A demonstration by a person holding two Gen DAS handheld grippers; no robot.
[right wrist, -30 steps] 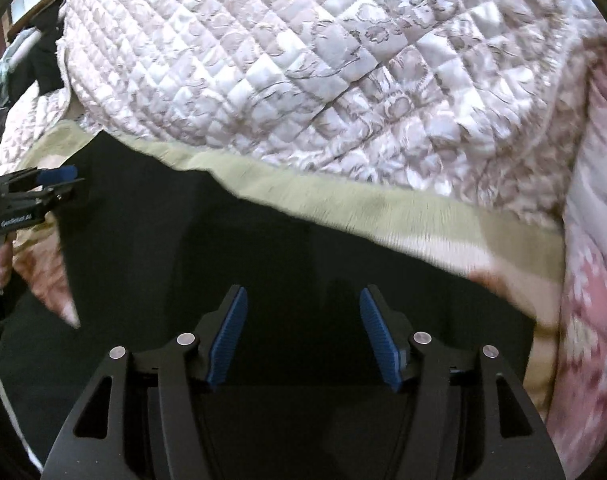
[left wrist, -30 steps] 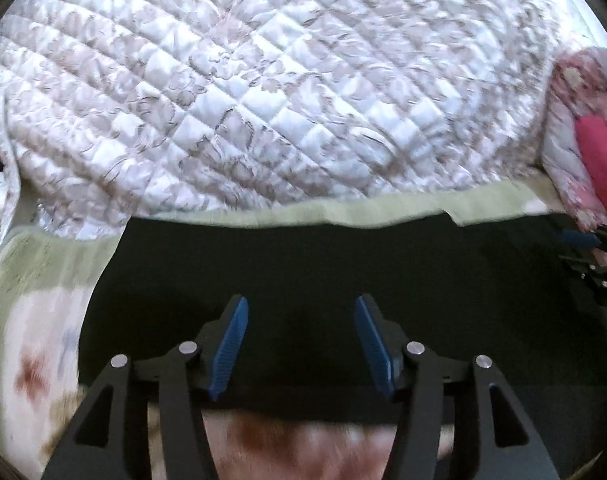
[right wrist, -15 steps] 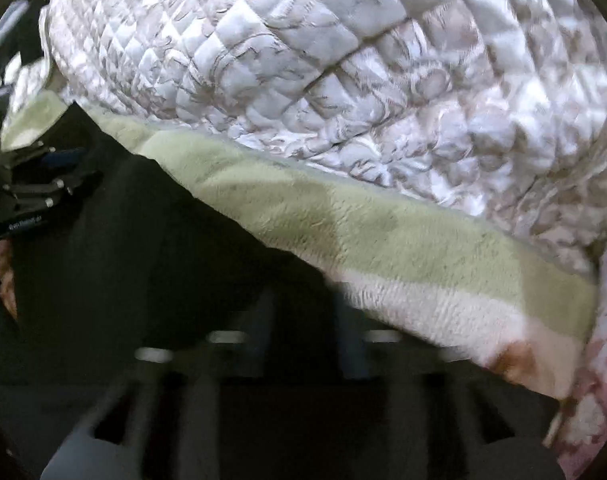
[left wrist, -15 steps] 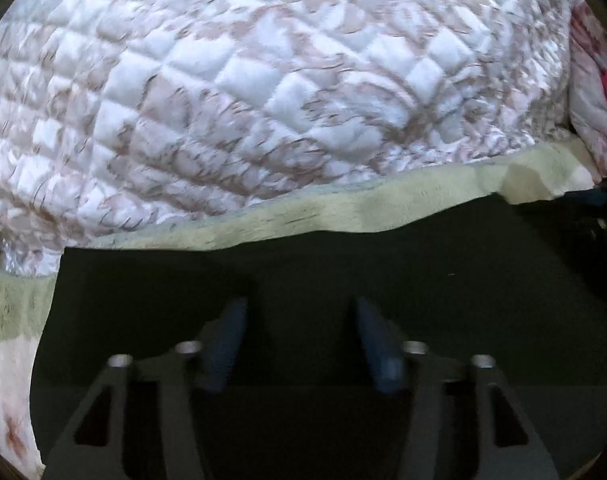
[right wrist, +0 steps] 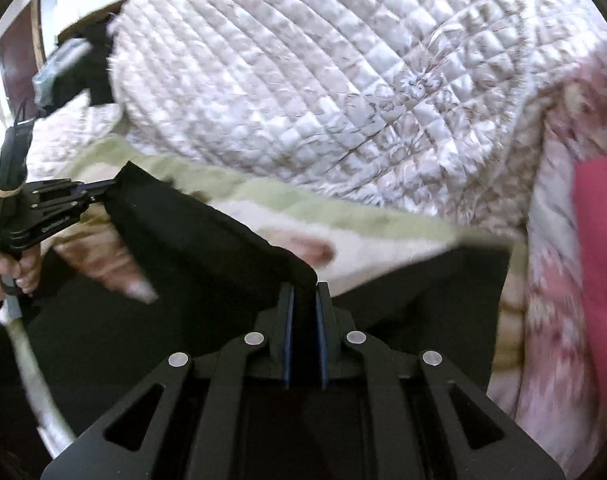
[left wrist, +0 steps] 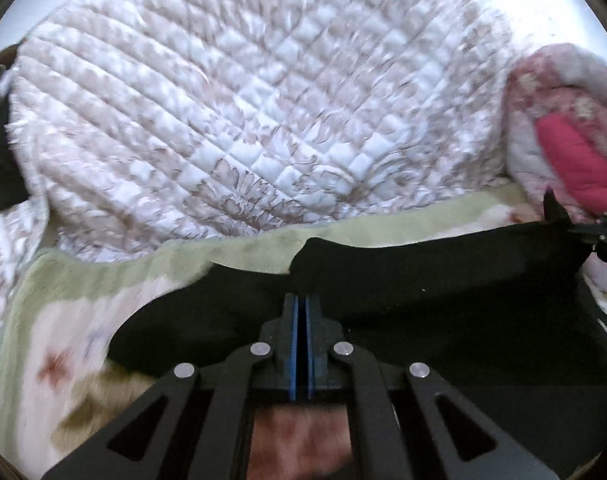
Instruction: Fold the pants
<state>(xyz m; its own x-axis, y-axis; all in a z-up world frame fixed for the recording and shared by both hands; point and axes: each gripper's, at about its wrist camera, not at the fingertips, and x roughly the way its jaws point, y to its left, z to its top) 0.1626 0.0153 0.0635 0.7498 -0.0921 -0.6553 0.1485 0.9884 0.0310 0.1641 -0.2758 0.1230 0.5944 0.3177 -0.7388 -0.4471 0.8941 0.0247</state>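
Black pants [left wrist: 443, 280] lie on a green and floral blanket on the bed. My left gripper [left wrist: 302, 300] is shut on an edge of the black pants and holds it raised. In the right wrist view my right gripper [right wrist: 304, 292] is shut on the other end of the same raised edge of the pants [right wrist: 207, 232]. The edge stretches taut between the two. The left gripper also shows in the right wrist view [right wrist: 103, 190], and the right gripper shows at the far right of the left wrist view [left wrist: 571, 228]. A lower layer of pants [right wrist: 443, 292] lies flat beneath.
A white quilted floral bedcover [left wrist: 263, 120] is heaped behind the pants. The green-edged blanket [left wrist: 83, 280] lies under them. A pink floral quilt with a red patch [left wrist: 575, 160] sits at the right. Dark furniture and a window [right wrist: 19, 60] show at the far left.
Both grippers were open over the flat pants. They have closed on the far edge and lifted it, and the views have pulled back from the quilt.
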